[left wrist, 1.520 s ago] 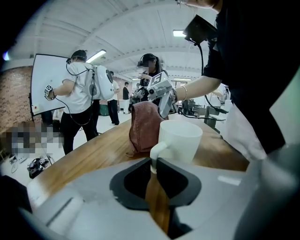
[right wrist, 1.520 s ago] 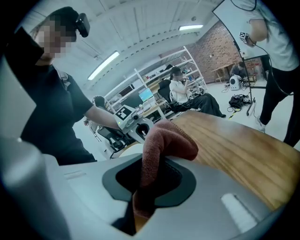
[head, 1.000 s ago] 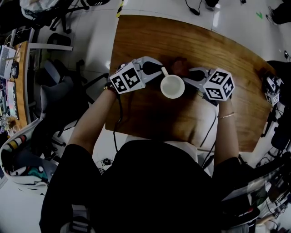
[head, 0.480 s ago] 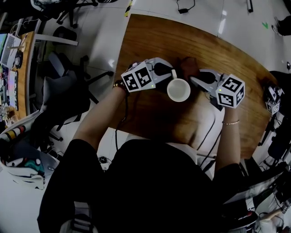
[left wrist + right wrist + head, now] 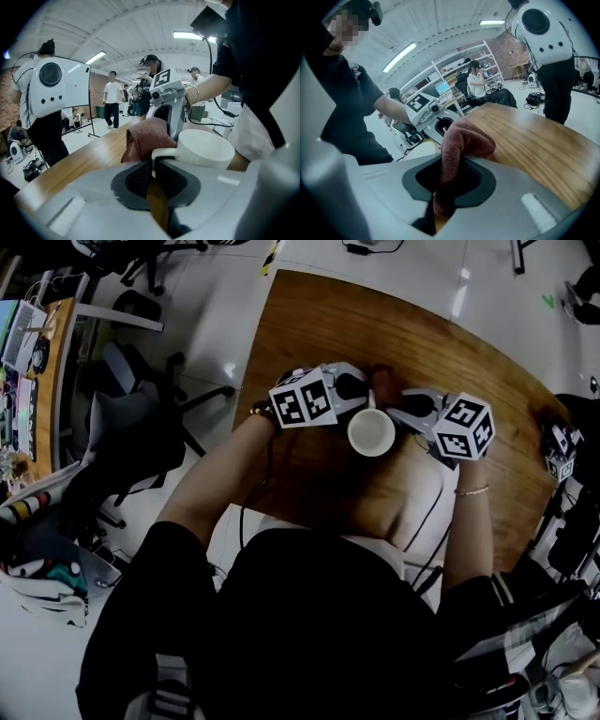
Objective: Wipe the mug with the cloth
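Mug (image 5: 372,432), its handle pinched in the jaws of the left gripper (image 5: 154,176) over the table (image 5: 319,324), had shifted slightly right while the right gripper (image 5: 449,185), jaws clamped on the cloth (image 5: 465,138), closed in beside it, so wiping looked about to start.

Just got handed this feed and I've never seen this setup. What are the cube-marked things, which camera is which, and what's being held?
There is no robot arm: a person holds a two-jaw gripper in each hand, and the marker cubes are part of them. The top-down picture comes from a camera on the person's head; the other two ride on the grippers, looking along the jaws. Over the wooden table, the left gripper is shut on the handle of a white mug. The right gripper pinches a reddish-brown cloth, bunched close beside the mug; contact is unclear.
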Demonstrator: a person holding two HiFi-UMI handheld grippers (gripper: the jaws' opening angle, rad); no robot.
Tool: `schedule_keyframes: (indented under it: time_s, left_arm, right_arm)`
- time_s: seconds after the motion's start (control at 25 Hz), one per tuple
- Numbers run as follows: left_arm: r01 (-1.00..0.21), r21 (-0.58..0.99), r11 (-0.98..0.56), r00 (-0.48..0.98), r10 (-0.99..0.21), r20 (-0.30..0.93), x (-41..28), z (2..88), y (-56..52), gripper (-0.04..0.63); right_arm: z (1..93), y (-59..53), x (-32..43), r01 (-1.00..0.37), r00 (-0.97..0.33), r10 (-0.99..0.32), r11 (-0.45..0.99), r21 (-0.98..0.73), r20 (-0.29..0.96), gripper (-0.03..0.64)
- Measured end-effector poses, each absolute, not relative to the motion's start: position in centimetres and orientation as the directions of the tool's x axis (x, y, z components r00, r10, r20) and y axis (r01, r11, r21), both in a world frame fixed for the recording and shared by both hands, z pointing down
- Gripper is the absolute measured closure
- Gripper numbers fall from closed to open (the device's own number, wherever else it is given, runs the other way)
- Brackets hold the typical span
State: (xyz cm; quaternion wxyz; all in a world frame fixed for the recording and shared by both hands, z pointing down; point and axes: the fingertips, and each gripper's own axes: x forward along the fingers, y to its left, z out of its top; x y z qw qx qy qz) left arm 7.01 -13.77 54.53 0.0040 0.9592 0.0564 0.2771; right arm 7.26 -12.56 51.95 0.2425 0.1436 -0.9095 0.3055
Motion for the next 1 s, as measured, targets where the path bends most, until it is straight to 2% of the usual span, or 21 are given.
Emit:
schedule_keyframes:
  time_s: [0.2, 0.44, 0.64, 1.0]
  left_arm:
    - [0.100, 0.046, -0.994, 0.842, 0.109, 0.528, 7.8, 54.7, -13.7, 0.578]
    - [0.067, 0.087, -0.994, 0.839, 0.103, 0.535, 7.0, 55.0, -13.3, 0.577]
    - [0.009, 0.106, -0.994, 0.853, 0.063, 0.519, 7.7, 55.2, -13.6, 0.575]
    - [-0.133, 0.137, -0.982, 0.875, -0.051, 0.481, 5.4, 54.5, -14.0, 0.572]
  right_arm:
    - [53.4, -12.2, 7.9, -0.447, -0.823, -0.128, 0.749, -0.490, 0.554, 0.558]
    - [54.7, -11.7, 8.0, -0.551, -0.769, -0.222, 0.706, -0.445, 0.600, 0.558]
    - [53.9, -11.4, 10.9, -0.643, -0.680, -0.304, 0.685, -0.343, 0.667, 0.558]
    - [49.4, -8.1, 12.8, -0.734, -0.649, -0.468, 0.594, -0.329, 0.600, 0.558]
